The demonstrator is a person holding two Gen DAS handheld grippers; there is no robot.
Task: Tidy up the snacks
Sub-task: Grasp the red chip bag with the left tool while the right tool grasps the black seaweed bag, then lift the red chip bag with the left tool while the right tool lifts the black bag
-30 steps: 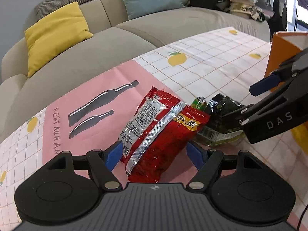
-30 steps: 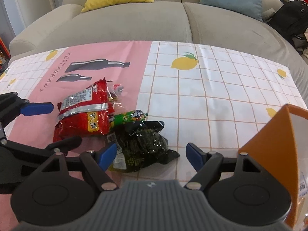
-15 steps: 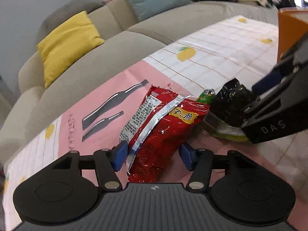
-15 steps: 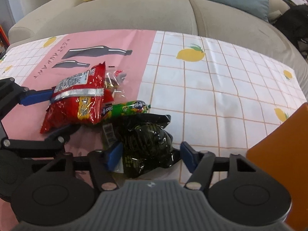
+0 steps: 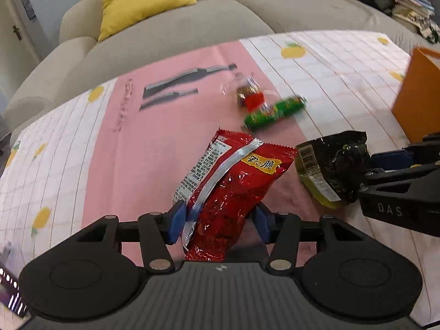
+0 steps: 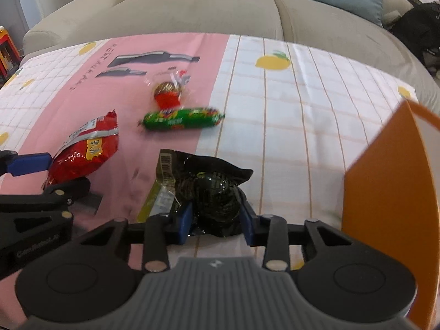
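orange box (image 6: 385,198) sits at the right edge of the tablecloth (image 6: 288,115), can't see what's inside it. left gripper (image 5: 217,221) is closing, pads pinching the red snack bag (image 5: 233,181). right gripper (image 6: 216,221) is closing too, squeezing the black snack bag (image 6: 211,189). green sausage stick (image 6: 181,118) and a clear-wrapped candy (image 6: 167,93) lie loose further back on the cloth.

The red packet (image 5: 231,189) is glossy crinkled foil with a silvery seam strip. The dark packet (image 6: 211,192) is shiny, wrinkled film. The green stick (image 6: 181,118) looks like slick plastic wrap, and the small sweet (image 6: 167,93) sits in clear crinkly film. A matt printed cloth (image 6: 275,115) covers the bench. The orange box (image 6: 390,192) looks like smooth matt card. The sofa (image 6: 192,13) is soft, napped fabric.
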